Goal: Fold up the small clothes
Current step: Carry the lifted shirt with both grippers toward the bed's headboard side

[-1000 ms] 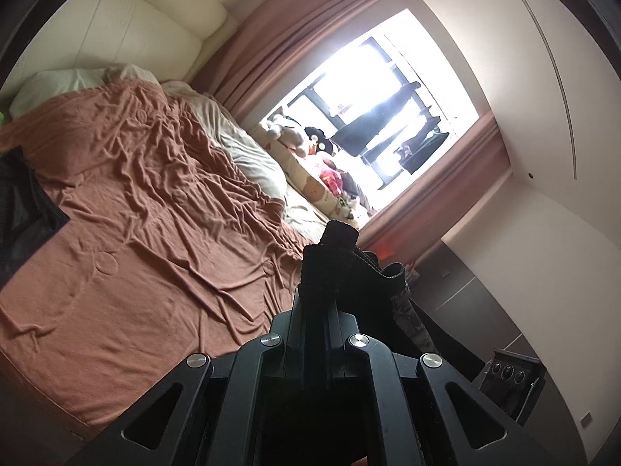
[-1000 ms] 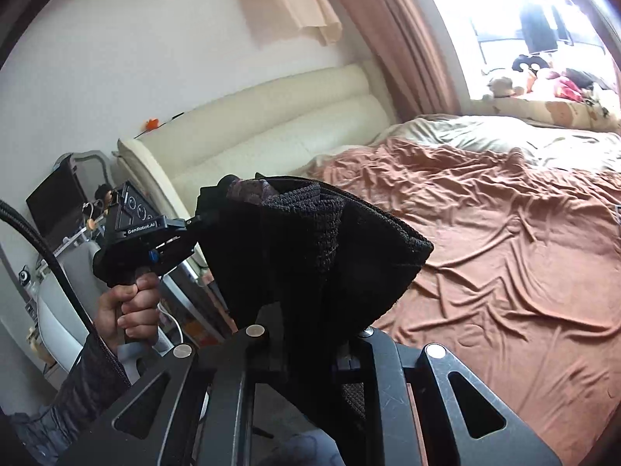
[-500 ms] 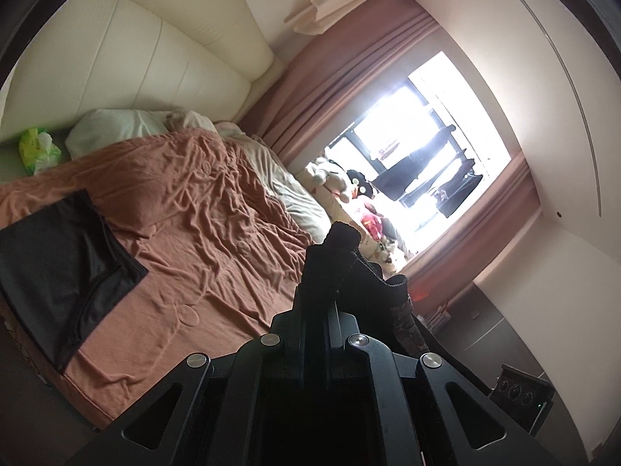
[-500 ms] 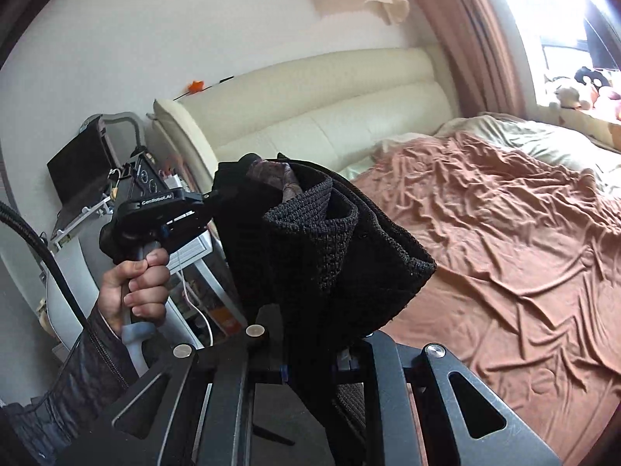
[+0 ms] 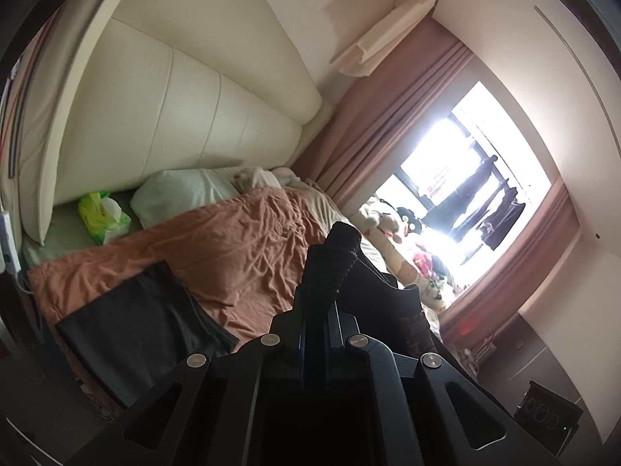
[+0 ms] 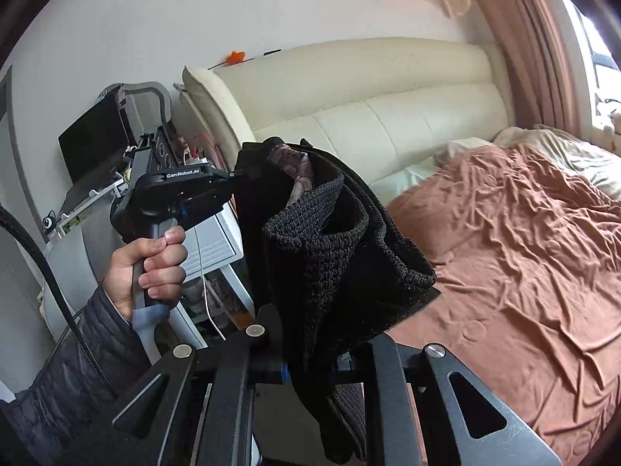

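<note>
You hold a black knitted garment (image 6: 341, 256) in the air between both grippers, off the near edge of the bed (image 6: 524, 256). Your left gripper (image 6: 233, 174) has its jaws pinched fully together on one upper edge of the knit; in the left wrist view the same gripper (image 5: 328, 268) shows the fabric bunched up over its tips. Your right gripper (image 6: 310, 365) has its jaws nearly closed on a thicker fold of the same garment, which drapes down through them and hides the tips. Between the two grips the knit hangs in loose, curved folds, with a patch of brownish patterned fabric (image 6: 295, 163) showing at the top of the bundle. Your left hand (image 6: 147, 264) wraps the gripper's handle, with a dark quilted sleeve (image 6: 77, 361) below it. On the bed, a rust-brown blanket (image 5: 248, 248) lies wrinkled, and a dark grey garment (image 5: 143, 330) lies flat on its near corner, apart from the knit. Near the cream headboard (image 5: 174, 116) are a pale pillow (image 5: 182, 194) and a green tissue pack (image 5: 103, 217). Soft toys (image 5: 392, 221) sit along the bright window (image 5: 465, 178).
</note>
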A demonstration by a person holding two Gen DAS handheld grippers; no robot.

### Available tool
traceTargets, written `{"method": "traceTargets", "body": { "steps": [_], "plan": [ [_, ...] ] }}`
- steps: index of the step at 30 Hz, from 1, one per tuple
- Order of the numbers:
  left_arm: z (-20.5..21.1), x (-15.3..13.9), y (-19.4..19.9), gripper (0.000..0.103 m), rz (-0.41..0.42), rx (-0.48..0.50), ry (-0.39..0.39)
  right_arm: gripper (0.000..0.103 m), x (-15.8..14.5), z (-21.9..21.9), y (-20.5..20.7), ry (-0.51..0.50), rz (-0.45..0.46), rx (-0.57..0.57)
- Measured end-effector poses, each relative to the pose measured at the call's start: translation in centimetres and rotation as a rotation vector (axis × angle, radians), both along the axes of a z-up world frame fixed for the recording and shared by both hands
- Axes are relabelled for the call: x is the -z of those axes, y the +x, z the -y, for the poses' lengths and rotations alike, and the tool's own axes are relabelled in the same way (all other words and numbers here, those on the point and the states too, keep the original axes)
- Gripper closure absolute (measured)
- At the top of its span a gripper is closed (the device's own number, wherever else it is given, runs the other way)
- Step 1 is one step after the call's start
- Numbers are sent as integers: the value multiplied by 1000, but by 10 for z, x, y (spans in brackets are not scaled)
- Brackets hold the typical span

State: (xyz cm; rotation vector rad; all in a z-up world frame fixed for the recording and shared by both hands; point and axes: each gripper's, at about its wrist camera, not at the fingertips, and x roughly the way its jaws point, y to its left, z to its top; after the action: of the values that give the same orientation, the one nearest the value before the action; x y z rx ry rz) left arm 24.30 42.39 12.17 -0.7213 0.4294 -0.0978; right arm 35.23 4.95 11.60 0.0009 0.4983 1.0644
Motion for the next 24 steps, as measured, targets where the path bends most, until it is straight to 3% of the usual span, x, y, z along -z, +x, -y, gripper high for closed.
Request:
{"method": "traceTargets", "body": {
  "steps": [11,18,24],
  "plan": [
    [-69,-3,-1,97,-32,-144,83,93,5,-106,23,-19,-6,-95],
    [-96,14,15,97,-63,-199,109,93,19,-153,49,-14,-42,-124],
    [-112,47,58,97,-106,-203,142,93,49,-185,95,-43,-69,-125]
  ]
}}
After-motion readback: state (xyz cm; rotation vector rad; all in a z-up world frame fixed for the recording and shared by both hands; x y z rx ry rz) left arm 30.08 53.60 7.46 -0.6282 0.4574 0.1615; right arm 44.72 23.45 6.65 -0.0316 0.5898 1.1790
